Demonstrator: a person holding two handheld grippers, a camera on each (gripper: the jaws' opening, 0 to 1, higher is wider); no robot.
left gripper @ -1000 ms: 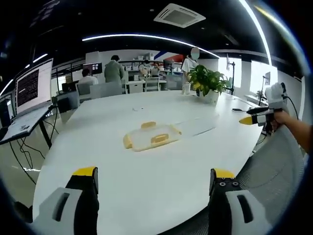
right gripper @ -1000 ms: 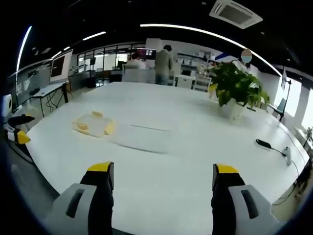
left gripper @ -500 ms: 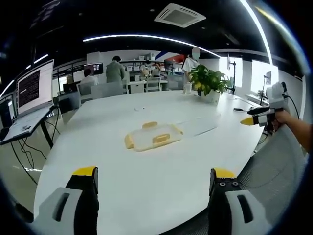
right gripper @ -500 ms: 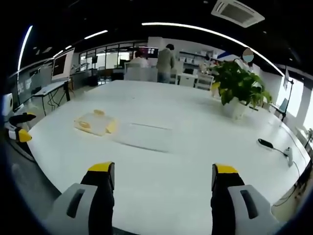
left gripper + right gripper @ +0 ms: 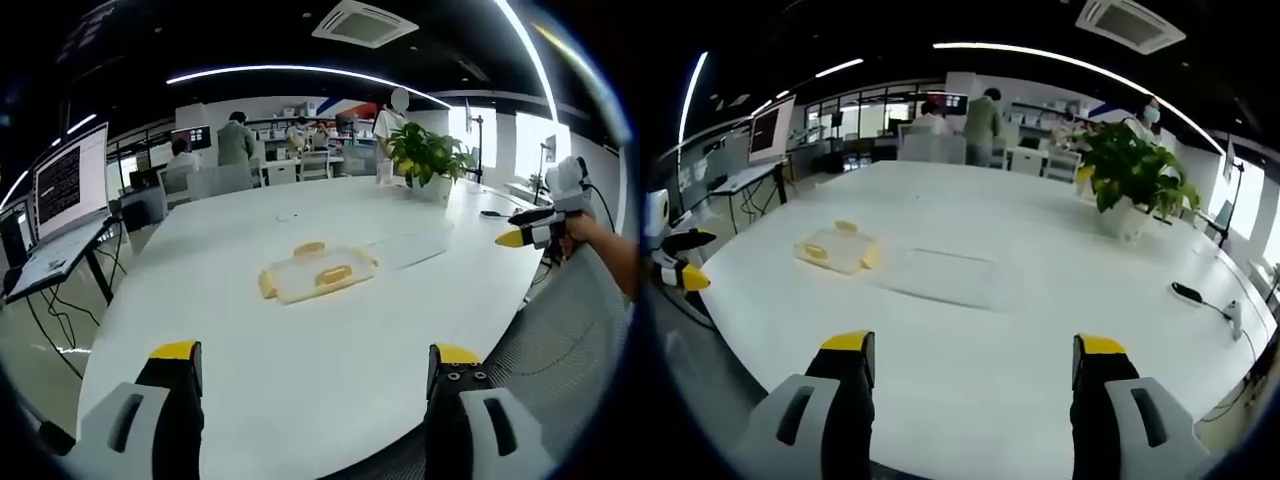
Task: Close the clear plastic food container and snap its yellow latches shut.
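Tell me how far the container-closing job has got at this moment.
Nothing looks done. The lid with yellow latches and the clear container lie apart on the white table. Left hand-held gripper and right hand-held gripper hover open, holding nothing. Closing and latching remain.

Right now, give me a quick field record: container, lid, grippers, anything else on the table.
container: clear, with yellow latches, mid-table, open
lid: clear lid flat on the white table, beside the container
left gripper: open, short of the container, holding nothing
right gripper: open, holding nothing
other: potted plant and a black cable toward the far edge
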